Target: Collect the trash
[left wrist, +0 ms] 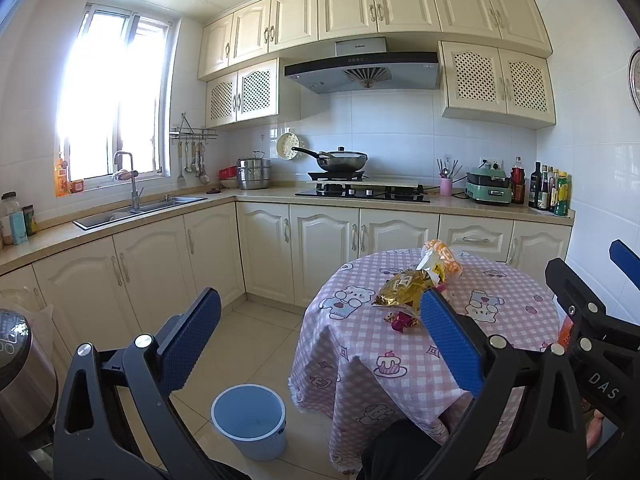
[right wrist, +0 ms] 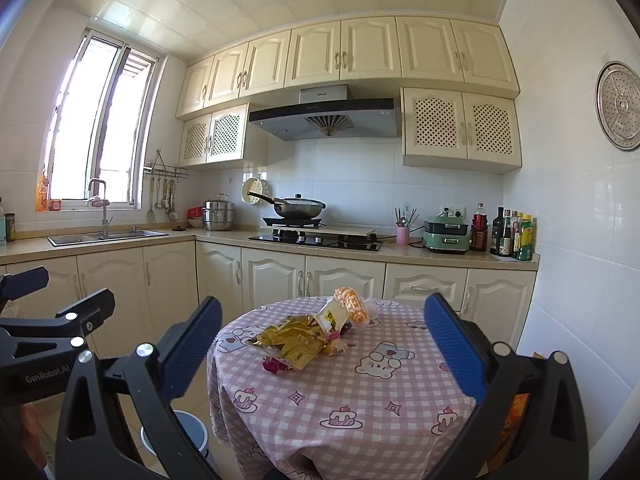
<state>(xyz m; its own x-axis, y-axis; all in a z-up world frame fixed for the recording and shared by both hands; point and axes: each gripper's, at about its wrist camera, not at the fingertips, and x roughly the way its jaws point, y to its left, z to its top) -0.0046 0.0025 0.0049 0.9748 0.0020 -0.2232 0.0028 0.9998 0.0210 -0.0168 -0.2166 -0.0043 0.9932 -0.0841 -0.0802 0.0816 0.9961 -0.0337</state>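
- Leftmost, a light blue trash bin stands on the tiled floor beside the round counter.
- Left hand-held gripper gapes wide, empty.
- Gold wrapper, orange-white bag and pink candy wrapper lie clustered on the checked cloth.
- Right hand-held gripper gapes wide, empty.

Home kitchen: cream cabinets, sink, gas hob w/ wok, range hood.
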